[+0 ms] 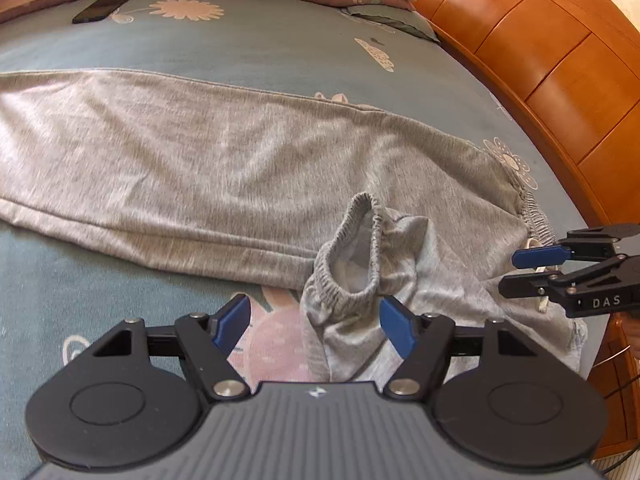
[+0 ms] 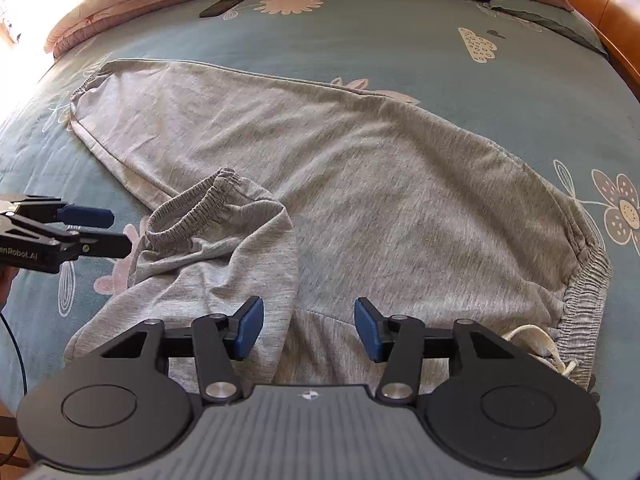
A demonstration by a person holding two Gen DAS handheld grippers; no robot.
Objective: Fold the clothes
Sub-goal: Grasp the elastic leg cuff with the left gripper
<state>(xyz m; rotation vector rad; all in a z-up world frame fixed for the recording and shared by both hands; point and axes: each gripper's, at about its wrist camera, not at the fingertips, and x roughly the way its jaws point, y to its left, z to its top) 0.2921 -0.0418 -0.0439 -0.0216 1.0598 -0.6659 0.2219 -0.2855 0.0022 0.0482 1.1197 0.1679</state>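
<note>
Lying across the bed (image 2: 360, 28), grey trousers (image 2: 340, 184), one leg bunched near the cuff (image 2: 192, 212), left gripper (image 1: 314, 326) and right gripper (image 2: 308, 328) above them, fingers apart, holding nothing.

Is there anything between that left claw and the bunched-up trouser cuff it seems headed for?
Nothing visible. The left gripper hangs open just short of the crumpled cuff of the grey trousers, with only bedsheet beneath. The phone lies far off.

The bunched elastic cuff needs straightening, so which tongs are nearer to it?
Left. The left tongs hang open right at the cuff; the right tongs sit open over the trousers' seat, farther away.
</note>
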